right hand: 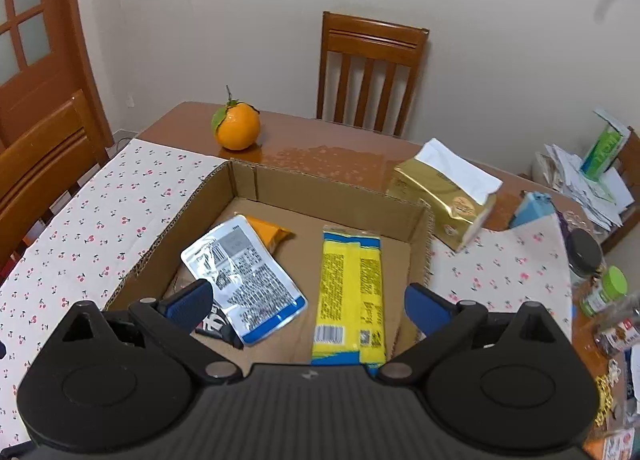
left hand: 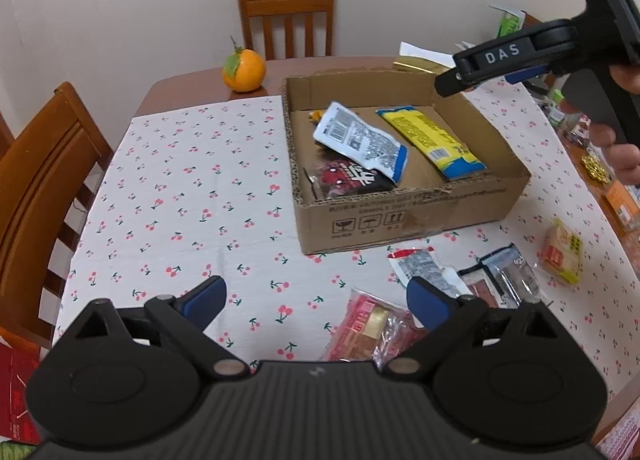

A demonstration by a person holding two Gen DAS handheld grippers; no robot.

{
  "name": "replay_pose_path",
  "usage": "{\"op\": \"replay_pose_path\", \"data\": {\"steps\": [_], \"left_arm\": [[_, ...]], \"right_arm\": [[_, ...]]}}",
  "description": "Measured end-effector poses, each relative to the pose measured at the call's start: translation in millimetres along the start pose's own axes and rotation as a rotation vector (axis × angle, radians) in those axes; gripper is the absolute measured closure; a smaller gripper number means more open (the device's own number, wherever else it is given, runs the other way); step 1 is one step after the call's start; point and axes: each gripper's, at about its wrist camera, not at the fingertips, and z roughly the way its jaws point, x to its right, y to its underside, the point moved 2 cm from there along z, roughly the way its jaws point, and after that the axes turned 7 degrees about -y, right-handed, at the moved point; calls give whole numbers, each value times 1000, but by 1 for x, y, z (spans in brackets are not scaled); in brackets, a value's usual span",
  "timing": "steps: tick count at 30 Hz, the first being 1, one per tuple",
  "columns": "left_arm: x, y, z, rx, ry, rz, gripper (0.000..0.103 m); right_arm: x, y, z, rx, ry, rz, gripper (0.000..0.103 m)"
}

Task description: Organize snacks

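Observation:
An open cardboard box [left hand: 400,216] [right hand: 280,188] sits on the cherry-print cloth. Inside lie a silver-and-blue pouch [left hand: 360,140] [right hand: 244,272], a yellow-and-blue packet [left hand: 436,140] [right hand: 348,292], a black-and-red packet [left hand: 352,180] and an orange packet [right hand: 268,232]. My right gripper [right hand: 308,304] is open and empty, above the box's near side; it also shows in the left wrist view [left hand: 500,64]. My left gripper [left hand: 316,300] is open and empty, low over the cloth. Loose snacks lie near it: a pink-and-gold pack [left hand: 372,328], a white-and-red pouch [left hand: 424,268], a clear dark pack [left hand: 500,276] and a yellow pack [left hand: 564,252].
An orange with a leaf [left hand: 244,70] [right hand: 237,130] stands on the bare table behind the box. A gold tissue pack [right hand: 444,192] lies right of the box. Jars and clutter [right hand: 596,280] line the right edge. Wooden chairs [left hand: 286,16] [left hand: 40,188] stand at the back and left.

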Motion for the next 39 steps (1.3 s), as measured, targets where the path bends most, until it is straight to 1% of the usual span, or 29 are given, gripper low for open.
{"op": "replay_pose_path", "data": {"steps": [5,12,16,21,25,30,35,39], "left_arm": [[1,3,-2,2,6,17,6],[-2,7,-3,-5,26,26,6],[4,7,-3,-9,35,56,6],[18,6,-2,-10,66,91,6],[30,6,-3,-9,96,124,6],[42,7,-1,-21,105,154,6],[52,7,0,-31,110,170,6],[59,6,3,-42,106,173,6]], "right_arm": [[-1,13,-15,19,38,20,0],[-8,45,-34,33,103,55,0],[-3,65,-48,44,148,108,0],[16,94,-59,34,216,211,0],[35,121,-57,-4,291,276,0],[55,153,-52,-50,335,347,0],[71,178,-45,-81,348,408,0],[78,185,-41,-76,355,408,0]]}}
